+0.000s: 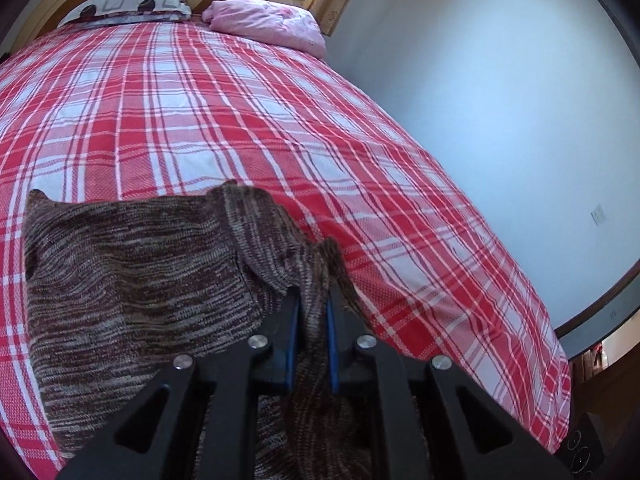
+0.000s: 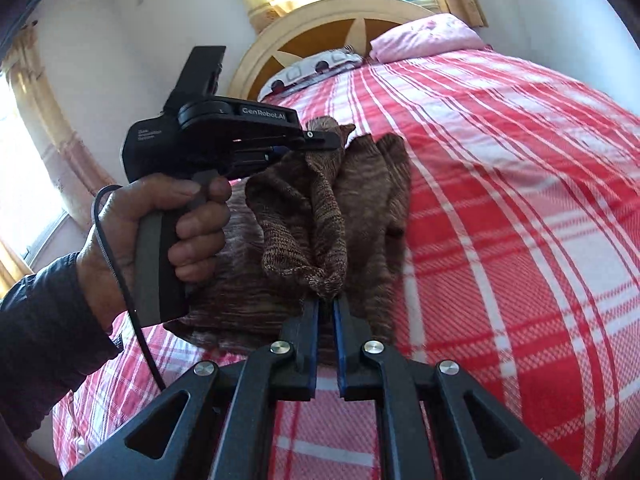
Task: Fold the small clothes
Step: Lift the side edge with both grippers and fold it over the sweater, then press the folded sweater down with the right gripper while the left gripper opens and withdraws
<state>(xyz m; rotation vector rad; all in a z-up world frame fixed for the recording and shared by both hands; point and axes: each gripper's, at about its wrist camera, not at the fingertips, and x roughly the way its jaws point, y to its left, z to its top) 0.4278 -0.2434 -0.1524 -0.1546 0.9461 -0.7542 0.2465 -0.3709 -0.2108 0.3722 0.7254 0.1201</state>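
Note:
A brown marled knit garment (image 1: 132, 276) lies on the red and white plaid bedspread (image 1: 200, 112). My left gripper (image 1: 313, 300) is shut on a bunched fold of the garment at its right side, lifting it off the bed. In the right wrist view the garment (image 2: 304, 216) hangs stretched between both grippers. My right gripper (image 2: 326, 304) is shut on its lower bunched edge. The left gripper (image 2: 340, 140), held by a hand (image 2: 160, 224), pinches the upper end of the fabric.
A patterned pillow (image 1: 132, 8) and a pink folded blanket (image 1: 268, 24) lie at the headboard (image 2: 320, 20). A white wall (image 1: 500, 120) runs along the bed's right side. Curtained windows (image 2: 36, 140) are to the left.

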